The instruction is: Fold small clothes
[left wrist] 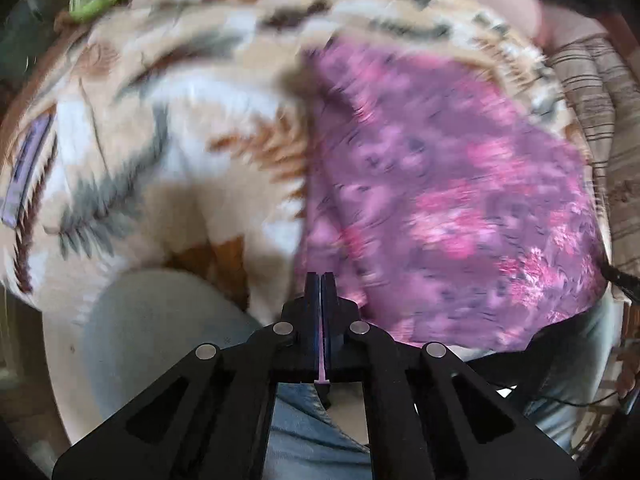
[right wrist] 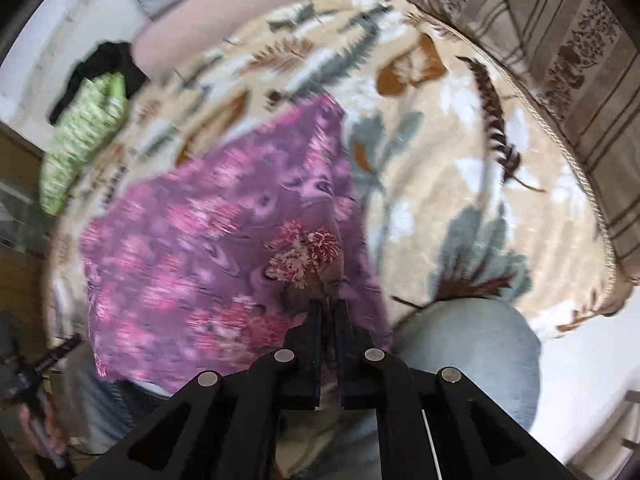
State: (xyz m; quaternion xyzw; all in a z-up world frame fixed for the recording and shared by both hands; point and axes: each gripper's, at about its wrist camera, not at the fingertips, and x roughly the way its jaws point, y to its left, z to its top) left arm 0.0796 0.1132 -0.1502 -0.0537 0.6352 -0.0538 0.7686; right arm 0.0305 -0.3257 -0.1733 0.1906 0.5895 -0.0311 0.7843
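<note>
Left tongs (left wrist: 322, 280) and right tongs (right wrist: 329, 304) each clenched on purple-pink floral cloth (left wrist: 440, 184) near bed's (left wrist: 160, 160) front edge, stretching it flat for folding.

The purple floral cloth (right wrist: 224, 248) is lying spread across the bed blanket (right wrist: 440, 168), leaving bare blanket toward three o'clock. A striped cushion (right wrist: 560, 64) is walling the one o'clock edge, green fabric (right wrist: 80, 140) is sitting at ten o'clock, and a knee (right wrist: 472, 344) is crowding five o'clock.
</note>
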